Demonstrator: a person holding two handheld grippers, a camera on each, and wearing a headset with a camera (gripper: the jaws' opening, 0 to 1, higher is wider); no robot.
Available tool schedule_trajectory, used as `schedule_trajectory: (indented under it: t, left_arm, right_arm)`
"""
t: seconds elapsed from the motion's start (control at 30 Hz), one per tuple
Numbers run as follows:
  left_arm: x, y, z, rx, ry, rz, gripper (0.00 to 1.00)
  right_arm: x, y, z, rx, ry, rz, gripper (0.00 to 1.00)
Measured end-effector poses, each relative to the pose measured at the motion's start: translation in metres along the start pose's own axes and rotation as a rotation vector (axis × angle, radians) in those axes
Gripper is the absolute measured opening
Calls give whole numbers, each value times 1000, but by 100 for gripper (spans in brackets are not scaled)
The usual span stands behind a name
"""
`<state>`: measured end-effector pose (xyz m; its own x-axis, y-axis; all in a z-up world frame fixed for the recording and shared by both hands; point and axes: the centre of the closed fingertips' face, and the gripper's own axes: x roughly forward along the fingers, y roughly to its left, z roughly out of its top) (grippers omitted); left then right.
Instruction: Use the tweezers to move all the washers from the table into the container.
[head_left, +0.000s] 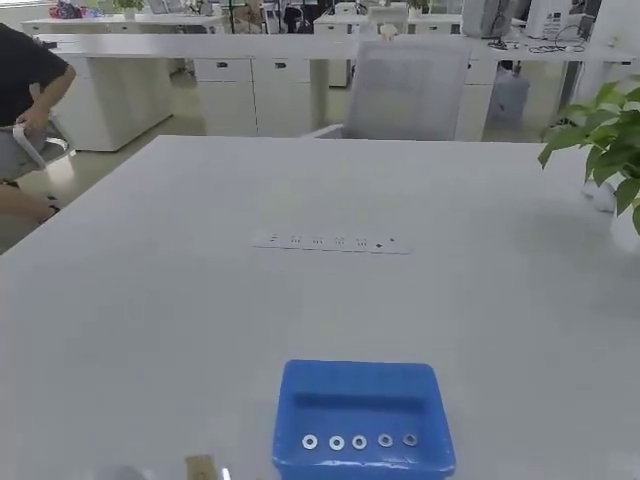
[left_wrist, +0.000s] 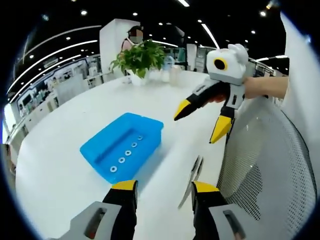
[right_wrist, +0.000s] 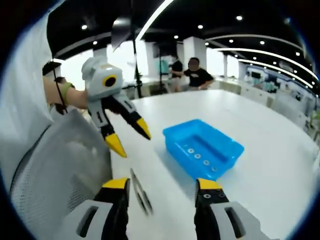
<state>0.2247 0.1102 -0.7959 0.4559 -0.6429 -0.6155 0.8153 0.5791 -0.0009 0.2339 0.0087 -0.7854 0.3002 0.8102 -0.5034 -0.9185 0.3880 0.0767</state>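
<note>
Left gripper view: my left gripper (left_wrist: 165, 186) and right gripper (right_wrist: 162, 183) both gape empty. Washers (left_wrist: 128, 153) lie inside the container (left_wrist: 110, 142), tweezers (left_wrist: 192, 180) near it; a clumsy grab could nudge them off the table (left_wrist: 60, 180).

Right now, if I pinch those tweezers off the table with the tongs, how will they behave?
The tweezers look thin and shiny, so probably light but slippery. They lie flat on the table, so likely hard to get under; may pivot.
</note>
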Motion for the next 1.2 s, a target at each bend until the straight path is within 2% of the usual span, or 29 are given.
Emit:
schedule_trajectory:
  t: [0.07, 0.1, 0.13, 0.17, 0.23, 0.3, 0.33, 0.4, 0.43, 0.5, 0.57, 0.67, 0.8, 0.87, 0.9, 0.93, 0.97, 1.03, 1.1, 1.13, 1.2]
  left_arm:
    - [-11, 8, 8, -49, -52, 58, 50]
    - [-19, 13, 12, -81, -86, 92, 54]
    - [-24, 17, 15, -103, -109, 115, 57]
    - [-32, 23, 19, -138, -149, 157, 58]
    - [-43, 30, 26, -179, -205, 215, 63]
    - [-58, 38, 35, -209, -284, 289, 70]
    - [-67, 44, 40, -222, -333, 337, 75]
    - [-80, 50, 48, -247, -412, 399, 86]
    - [-84, 51, 50, -256, -438, 410, 91]
    - [-94, 55, 53, -276, -491, 447, 98]
    - [-102, 61, 47, -292, -513, 468, 99]
    - [-104, 59, 50, -319, -551, 485, 99]
    - [-108, 55, 55, -294, -651, 519, 99]
    - [-105, 55, 49, -298, -641, 540, 99]
    - [-104, 59, 44, -290, -602, 571, 99]
    - [-103, 59, 46, -280, -592, 586, 99]
    - [-103, 60, 47, -276, -595, 588, 99]
    - [-107, 64, 41, -288, -606, 588, 99]
    - [-107, 64, 39, -288, -620, 586, 99]
    - [-104, 64, 36, -281, -613, 581, 99]
    - [-99, 63, 34, -289, -572, 579, 99]
  right_arm:
    - [-12, -12, 11, 52, -65, -77, 58]
    - [-21, -19, 19, 73, -115, -122, 63]
    - [-27, -24, 23, 77, -144, -152, 68]
    - [-38, -31, 27, 80, -170, -201, 74]
    - [-51, -39, 32, 79, -195, -258, 84]
    - [-66, -46, 36, 72, -222, -306, 86]
    - [-74, -49, 39, 71, -241, -330, 87]
    - [-84, -52, 42, 73, -265, -365, 89]
    - [-88, -54, 43, 70, -273, -383, 91]
    - [-100, -61, 45, 62, -309, -454, 97]
    - [-108, -60, 44, 87, -329, -473, 99]
    - [-122, -60, 47, 80, -377, -511, 99]
    - [-133, -62, 44, 70, -388, -581, 99]
    - [-137, -65, 42, 79, -395, -621, 99]
    - [-139, -66, 40, 77, -395, -640, 99]
    - [-139, -68, 39, 77, -399, -648, 99]
    - [-140, -69, 38, 82, -402, -656, 99]
    - [-141, -74, 33, 108, -402, -673, 99]
    - [-140, -75, 33, 127, -416, -665, 99]
    - [-139, -74, 33, 135, -424, -655, 99]
    - [-138, -73, 34, 135, -424, -652, 99]
